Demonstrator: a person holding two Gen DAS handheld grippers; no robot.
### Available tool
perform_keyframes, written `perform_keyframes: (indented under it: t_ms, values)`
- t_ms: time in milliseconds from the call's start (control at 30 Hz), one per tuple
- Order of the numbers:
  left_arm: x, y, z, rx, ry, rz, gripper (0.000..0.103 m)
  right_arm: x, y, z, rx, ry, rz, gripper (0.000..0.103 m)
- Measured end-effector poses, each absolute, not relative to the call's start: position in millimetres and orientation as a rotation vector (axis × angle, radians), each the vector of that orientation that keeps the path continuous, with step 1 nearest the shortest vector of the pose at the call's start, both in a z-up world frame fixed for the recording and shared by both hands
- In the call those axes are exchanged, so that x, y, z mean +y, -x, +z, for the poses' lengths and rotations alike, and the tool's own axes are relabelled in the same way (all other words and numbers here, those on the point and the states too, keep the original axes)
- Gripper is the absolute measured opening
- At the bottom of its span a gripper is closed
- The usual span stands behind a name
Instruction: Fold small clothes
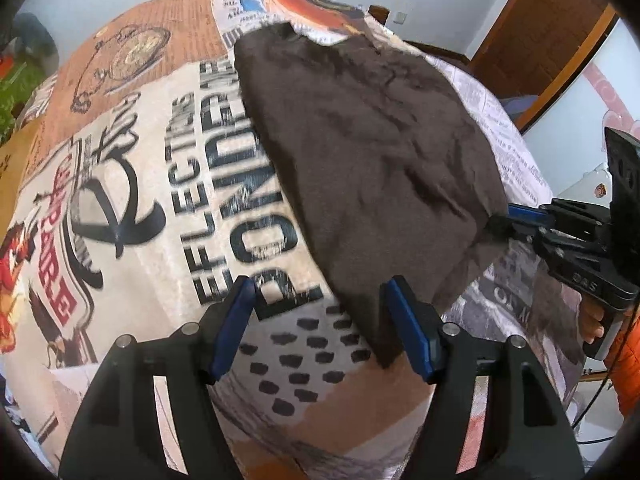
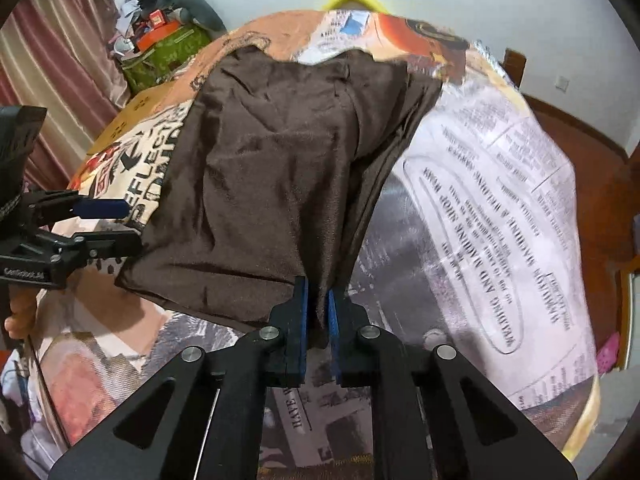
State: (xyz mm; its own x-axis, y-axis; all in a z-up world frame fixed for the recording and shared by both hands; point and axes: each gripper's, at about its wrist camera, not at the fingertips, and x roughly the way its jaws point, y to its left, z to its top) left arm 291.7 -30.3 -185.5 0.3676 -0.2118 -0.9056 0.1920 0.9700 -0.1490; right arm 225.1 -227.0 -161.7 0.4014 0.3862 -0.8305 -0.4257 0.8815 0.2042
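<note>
A dark brown garment (image 1: 360, 140) (image 2: 272, 168) lies spread on a cover printed with newspaper text and pictures (image 1: 160, 200) (image 2: 480, 208). My right gripper (image 2: 318, 312) is shut on the garment's near edge, and a fold of cloth fills the narrow gap between its blue pads. From the left wrist view it (image 1: 506, 220) pinches the garment's right corner. My left gripper (image 1: 320, 320) stands open above the cover at the garment's near left corner, with the cloth's edge just inside its right finger (image 1: 408, 332). In the right wrist view the left gripper (image 2: 124, 224) sits beside the garment's left edge.
A cardboard box (image 2: 136, 112), a green bag (image 2: 168, 52) and a heap of odds and ends stand past the cover's far left. A yellow object (image 2: 356, 0) shows beyond the far edge. A wooden door (image 1: 552, 40) is at the right. A hand and orange sleeve (image 1: 628, 348) hold the right gripper.
</note>
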Motion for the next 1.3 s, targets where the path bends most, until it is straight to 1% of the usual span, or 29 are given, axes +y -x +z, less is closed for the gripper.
perform_keyframes:
  t_ms: [33,100,167,200,300,500,633,700,733,767,800,833,867,900,933,967,1000,1067,1300]
  values:
    - [-29,-294,-183,1.159,0.019,-0.259,0.068,-229,-226,-156,1.025,0.032,0.517,0.023]
    - [-27,-303,-175,1.137,0.024,-0.254,0.068,-235,-230,-142,0.979,0.000,0.503,0.047]
    - [-25,-313,-170,1.122,0.035,-0.250,0.068,-241,-237,-133,0.947,-0.032,0.500,0.054]
    - [-24,-318,-168,1.116,0.041,-0.249,0.068,-244,-244,-129,0.942,-0.059,0.497,0.057]
    - [-21,-340,-167,1.110,0.069,-0.248,0.068,-244,-267,-133,0.973,-0.115,0.489,0.062]
    - [-16,-375,-179,1.136,0.125,-0.250,0.068,-234,-302,-159,1.066,-0.154,0.457,0.062]
    - [-15,-393,-188,1.149,0.174,-0.275,0.068,-231,-317,-164,1.073,-0.194,0.459,0.063]
    - [-16,-398,-189,1.139,0.174,-0.284,0.068,-225,-322,-167,1.078,-0.180,0.472,0.064]
    - [-18,-400,-189,1.128,0.168,-0.289,0.062,-222,-324,-169,1.077,-0.173,0.474,0.064]
    - [-20,-400,-189,1.117,0.164,-0.295,0.051,-219,-324,-169,1.076,-0.166,0.475,0.063]
    - [-21,-402,-189,1.115,0.165,-0.299,0.045,-215,-325,-170,1.077,-0.157,0.479,0.061]
    - [-23,-404,-191,1.117,0.170,-0.307,0.033,-212,-326,-171,1.075,-0.151,0.485,0.059]
    - [-24,-405,-193,1.120,0.175,-0.314,0.026,-210,-327,-171,1.074,-0.151,0.489,0.052]
    - [-25,-406,-195,1.120,0.179,-0.317,0.024,-208,-328,-171,1.077,-0.156,0.497,0.040]
    - [-26,-405,-196,1.117,0.179,-0.318,0.020,-207,-330,-172,1.089,-0.172,0.513,0.034]
    - [-26,-405,-197,1.112,0.178,-0.319,0.018,-206,-332,-173,1.104,-0.193,0.524,0.023]
    - [-26,-405,-197,1.108,0.180,-0.320,0.017,-205,-334,-174,1.119,-0.217,0.534,0.017]
    - [-23,-403,-195,1.102,0.201,-0.322,0.012,-204,-335,-173,1.135,-0.238,0.539,0.016]
    - [-5,-388,-171,1.065,0.213,-0.304,0.011,-196,-324,-150,1.136,-0.265,0.577,0.013]
